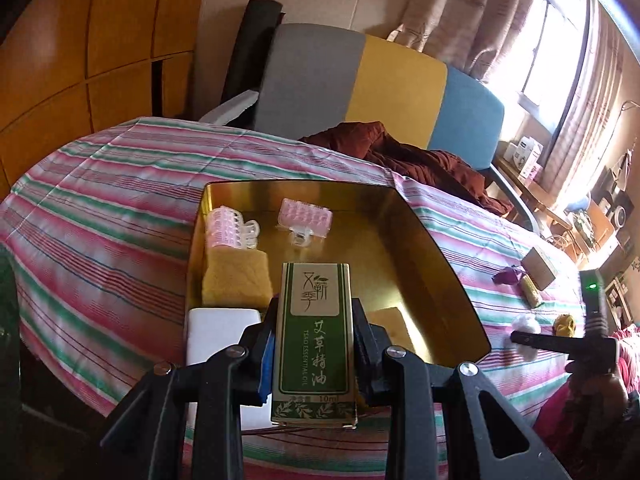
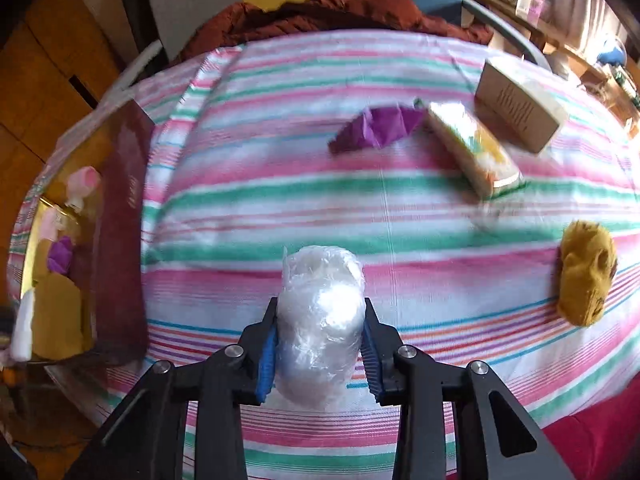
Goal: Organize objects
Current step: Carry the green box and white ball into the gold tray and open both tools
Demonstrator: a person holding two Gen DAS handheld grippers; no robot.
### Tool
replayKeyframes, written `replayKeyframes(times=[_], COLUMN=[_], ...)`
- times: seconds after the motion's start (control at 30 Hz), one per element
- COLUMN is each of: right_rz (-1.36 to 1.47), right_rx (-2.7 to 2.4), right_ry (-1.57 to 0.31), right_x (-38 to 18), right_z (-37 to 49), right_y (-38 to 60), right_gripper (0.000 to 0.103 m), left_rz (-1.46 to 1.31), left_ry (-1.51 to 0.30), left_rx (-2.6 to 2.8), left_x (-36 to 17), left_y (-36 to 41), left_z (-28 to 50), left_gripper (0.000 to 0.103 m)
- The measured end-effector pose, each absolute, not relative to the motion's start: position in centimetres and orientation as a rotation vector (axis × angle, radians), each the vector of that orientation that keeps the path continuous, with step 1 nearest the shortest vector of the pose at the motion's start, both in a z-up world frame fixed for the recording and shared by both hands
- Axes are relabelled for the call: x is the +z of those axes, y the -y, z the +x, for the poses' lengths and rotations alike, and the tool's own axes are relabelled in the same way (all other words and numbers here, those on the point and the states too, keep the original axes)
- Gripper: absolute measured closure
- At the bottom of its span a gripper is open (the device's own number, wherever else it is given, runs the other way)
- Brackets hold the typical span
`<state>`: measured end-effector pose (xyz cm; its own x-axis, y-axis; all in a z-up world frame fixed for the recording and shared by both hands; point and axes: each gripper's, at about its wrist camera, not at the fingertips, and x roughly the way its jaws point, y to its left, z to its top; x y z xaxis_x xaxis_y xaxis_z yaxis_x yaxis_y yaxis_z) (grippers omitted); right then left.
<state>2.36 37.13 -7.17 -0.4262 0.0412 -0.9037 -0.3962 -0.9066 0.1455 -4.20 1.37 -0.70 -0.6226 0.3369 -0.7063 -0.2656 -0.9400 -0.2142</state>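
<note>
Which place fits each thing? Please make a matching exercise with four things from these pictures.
Things:
1. green box
2. pink hair roller
3. clear plastic bundle
4. purple wrapper

Places:
A. lying loose on the striped cloth
B. between the right gripper's fingers
C. inside the gold tray
D. held in the left gripper

Pairs: 1-D, 2-C, 3-B, 4-A

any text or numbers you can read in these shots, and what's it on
"艾草精油" – green box held by the left gripper
"TSAO ESSENTIAL OIL" – same box, small print beside the characters
"10ml" – same box, near its lower end
Brush-style logo on the box's pale panel: stylised, not surely readable
Tan box on the striped cloth: dark print too blurred to read
Dark red tin wall: faint mark, unreadable
</note>
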Motion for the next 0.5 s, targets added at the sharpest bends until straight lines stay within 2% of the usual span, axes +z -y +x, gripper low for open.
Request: replayKeyframes(times=[0.17, 0.33, 0.5], right_rz=[-1.466, -1.494, -1.539], right_rx=[2.573, 2.724, 2.807], right_ry=[-0.472, -0.356, -0.283], right_x=[-3.6, -1.4, -0.9], right_z=[0.6, -3.1, -6.3], right_y=[-34.2, -28.3, -23.8], right_gripper=[0.067, 0.067, 0.067], left_rz=[-1.167, -1.158, -1.108], left_ry=[0.161, 0.188, 0.096], left_rx=[2.558, 2.561, 2.631], left_x=[-1.1, -0.7, 0.0], left_y=[-0.7, -0.7, -1.1], left_z=[-5.2, -6.5, -6.9], left_gripper=[0.072, 0.072, 0.072])
